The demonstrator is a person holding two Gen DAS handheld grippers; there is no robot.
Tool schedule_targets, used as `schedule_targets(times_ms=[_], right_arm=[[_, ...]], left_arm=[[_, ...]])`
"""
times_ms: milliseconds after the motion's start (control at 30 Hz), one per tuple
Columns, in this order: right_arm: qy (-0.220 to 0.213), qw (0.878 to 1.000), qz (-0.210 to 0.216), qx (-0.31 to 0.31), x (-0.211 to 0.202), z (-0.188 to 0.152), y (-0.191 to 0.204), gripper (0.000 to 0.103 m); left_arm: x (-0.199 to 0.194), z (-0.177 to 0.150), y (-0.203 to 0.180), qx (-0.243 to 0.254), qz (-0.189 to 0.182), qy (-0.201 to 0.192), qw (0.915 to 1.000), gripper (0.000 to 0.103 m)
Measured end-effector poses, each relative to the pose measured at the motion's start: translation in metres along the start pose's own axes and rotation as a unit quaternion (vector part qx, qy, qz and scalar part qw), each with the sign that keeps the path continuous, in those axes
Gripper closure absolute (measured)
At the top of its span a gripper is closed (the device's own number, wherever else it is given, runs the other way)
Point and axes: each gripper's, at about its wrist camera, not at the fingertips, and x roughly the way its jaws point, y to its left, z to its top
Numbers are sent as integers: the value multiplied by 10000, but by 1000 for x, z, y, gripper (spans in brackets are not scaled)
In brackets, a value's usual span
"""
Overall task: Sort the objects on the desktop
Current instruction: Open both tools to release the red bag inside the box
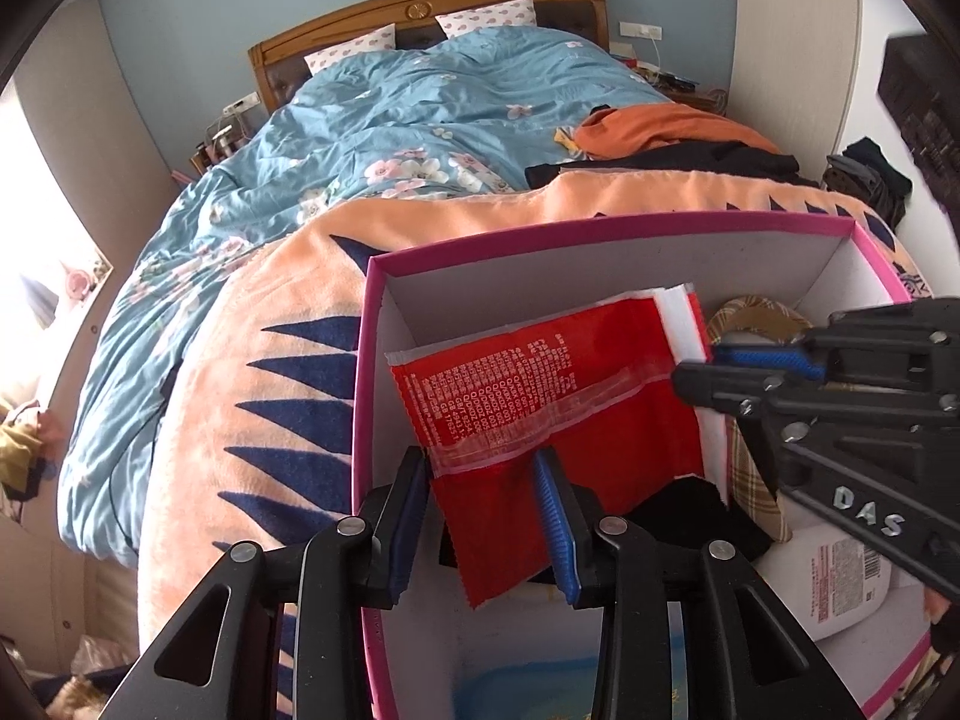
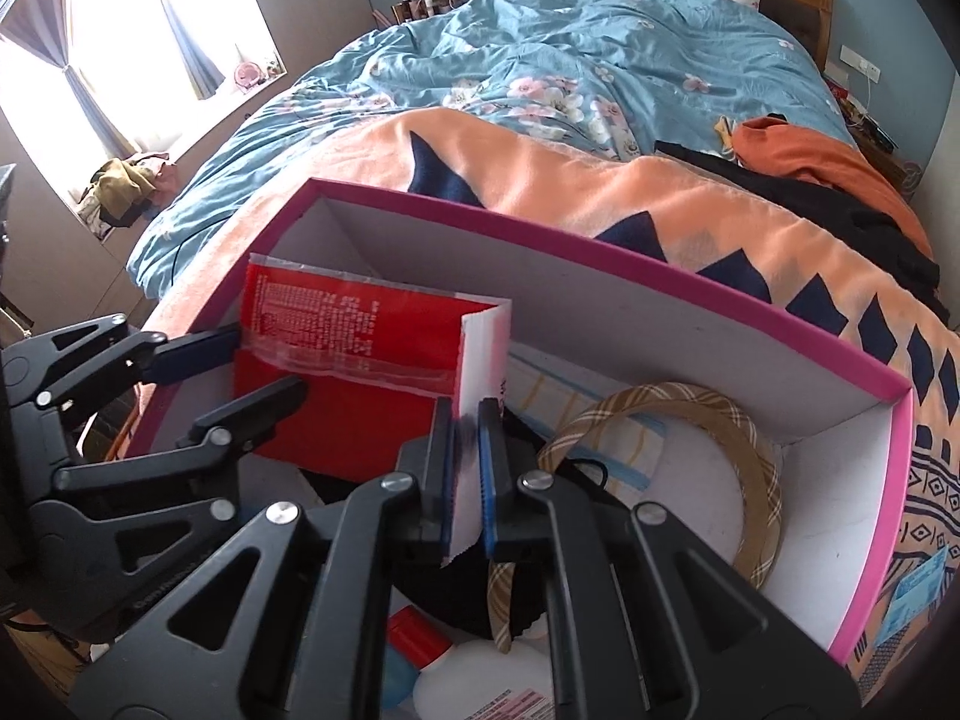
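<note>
The step in hand looks like setting a red packet (image 1: 540, 396) into the pink-rimmed box (image 1: 600, 228) that sits on the peach blanket (image 1: 240, 360) of the bed. On the left, the left tool (image 1: 480, 516) straddles the packet's near left edge with its jaws part-spread; the blue pads (image 1: 549, 516) lie close to the red film, but a firm grip is not evident. Further right, the right tool (image 2: 465, 474) is almost pressed together, pinching the packet's white folded end (image 2: 480, 372), so the packet hangs tilted above the box's left part. Next, I judge, both must let go and lift clear without dragging the film. Beneath and rightward lie a dark cloth (image 1: 690, 516), a plaid ring (image 2: 690, 450) and a white bottle (image 1: 840, 588), crowding where the packet can settle.
</note>
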Motion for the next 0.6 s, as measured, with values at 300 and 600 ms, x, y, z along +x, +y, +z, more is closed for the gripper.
schedule_targets(times_ms=[300,600], right_arm=[[77,9998,-91,139,7,0,-10,91],[-279,9996,41,-20,-25,-8,-3,89]], left_arm=[[-20,-2,1,-108,10,-551,9984,43],[-53,-10,8,-198,-105,-927,9954,38]])
